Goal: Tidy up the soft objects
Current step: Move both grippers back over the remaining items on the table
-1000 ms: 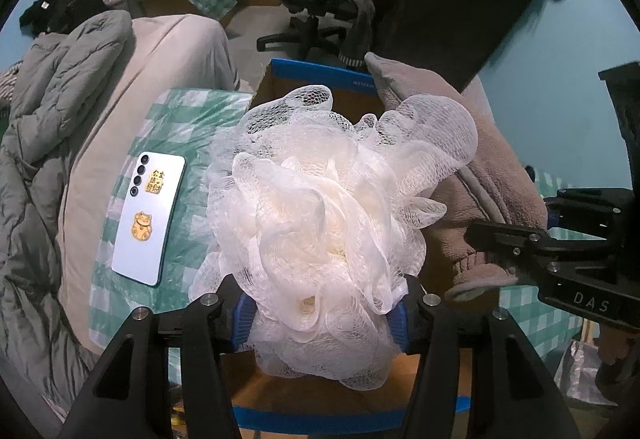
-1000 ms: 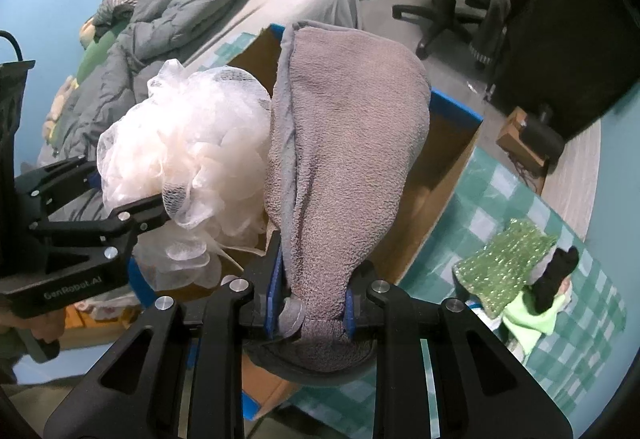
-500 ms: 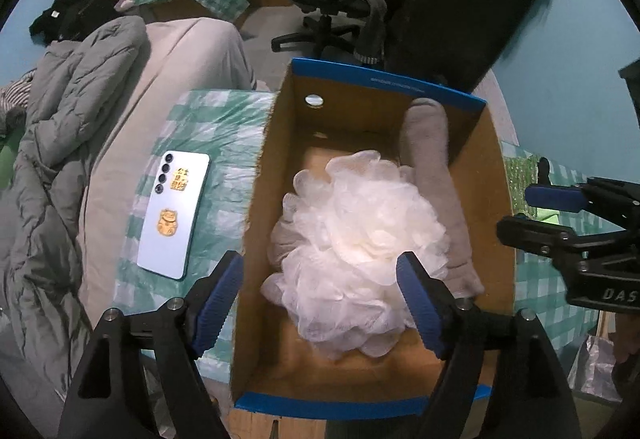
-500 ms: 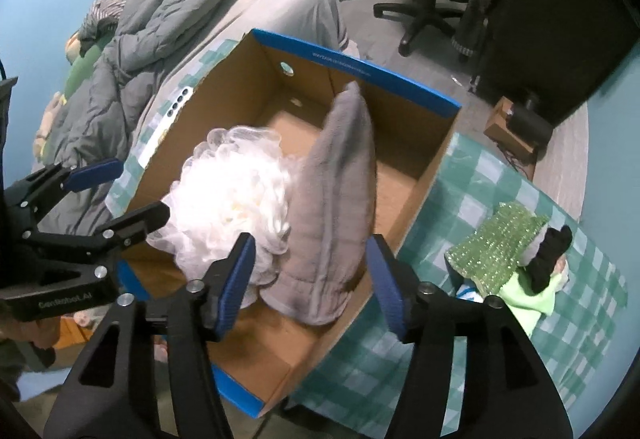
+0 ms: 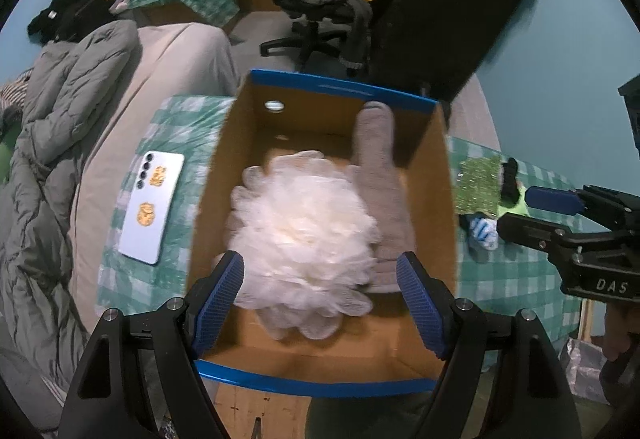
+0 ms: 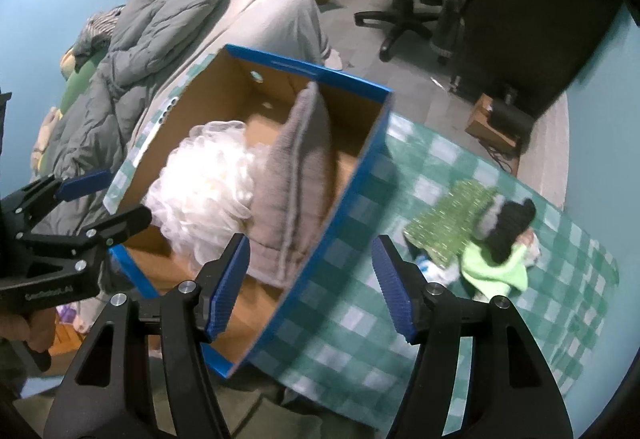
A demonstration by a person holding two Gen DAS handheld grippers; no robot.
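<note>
Left gripper point(image 5: 320, 291) is hovering above the near end of the cardboard box point(image 5: 448, 199), jaws spread wide apart and gripping nothing. Right gripper point(image 6: 310, 279) is likewise standing open and empty, straddling the box's blue-edged right wall.

White mesh bath pouf point(image 5: 304, 235) is lying inside the box, toward the near half, in the left wrist view sitting between the left gripper's blue pads. Grey towel point(image 5: 380, 183) is lying in the same box at the pouf's 3 o'clock, touching it, its far end leaning up against the far wall at 12 o'clock. Right wrist view is showing the same pair: pouf point(image 6: 204, 187) left, towel point(image 6: 296, 179) right, both slightly blurred.

Outside the box, on the green checked cloth point(image 6: 424, 167): a phone point(image 5: 152, 207) face down at 9 o'clock of the box in the left view. At 3 o'clock, well apart from the box, a small heap is sitting: green sparkly cloth point(image 6: 448, 227), black knit item point(image 6: 510, 223), lime-green cloth point(image 6: 494, 267).
</note>
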